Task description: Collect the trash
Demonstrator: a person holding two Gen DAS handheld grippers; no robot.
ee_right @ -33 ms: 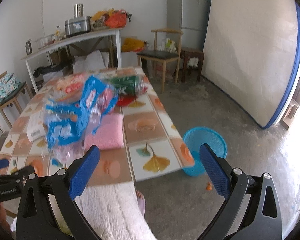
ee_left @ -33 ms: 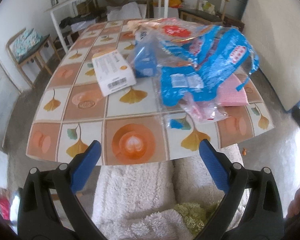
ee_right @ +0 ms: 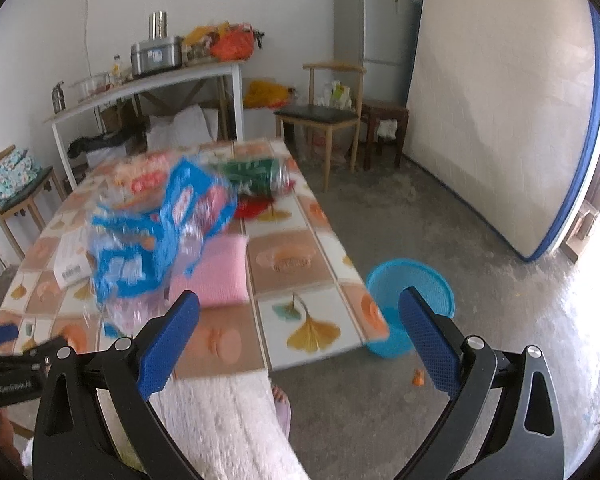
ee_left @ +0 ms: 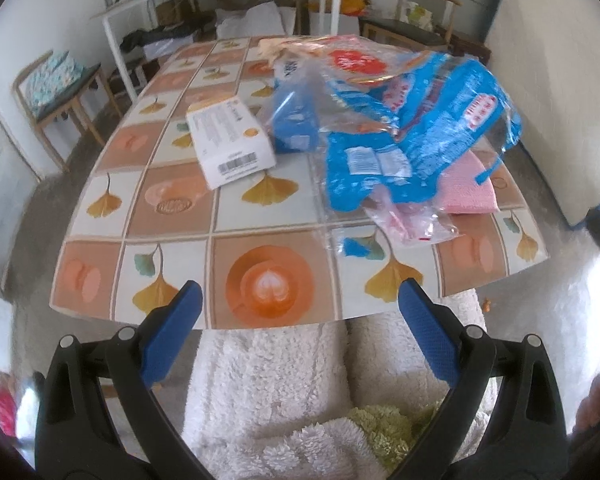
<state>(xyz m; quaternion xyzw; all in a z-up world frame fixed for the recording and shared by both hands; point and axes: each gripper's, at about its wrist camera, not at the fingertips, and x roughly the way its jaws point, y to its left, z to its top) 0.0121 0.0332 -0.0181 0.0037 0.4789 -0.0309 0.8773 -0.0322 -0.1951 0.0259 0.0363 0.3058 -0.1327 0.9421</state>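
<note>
Crumpled blue-and-clear plastic wrapper on tiled-pattern table blurred, hides pink cloth partly; both tongs, left & right, spread wide, empty, near table edge.

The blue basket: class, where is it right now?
In the right wrist view, the blue basket stands on the floor just off the table's near right corner.

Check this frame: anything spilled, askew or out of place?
Yes. A green can lies tipped on its side at the table's far end, beside crumpled plastic wrappers. A small orange scrap lies on the floor near the blue basket.
</note>
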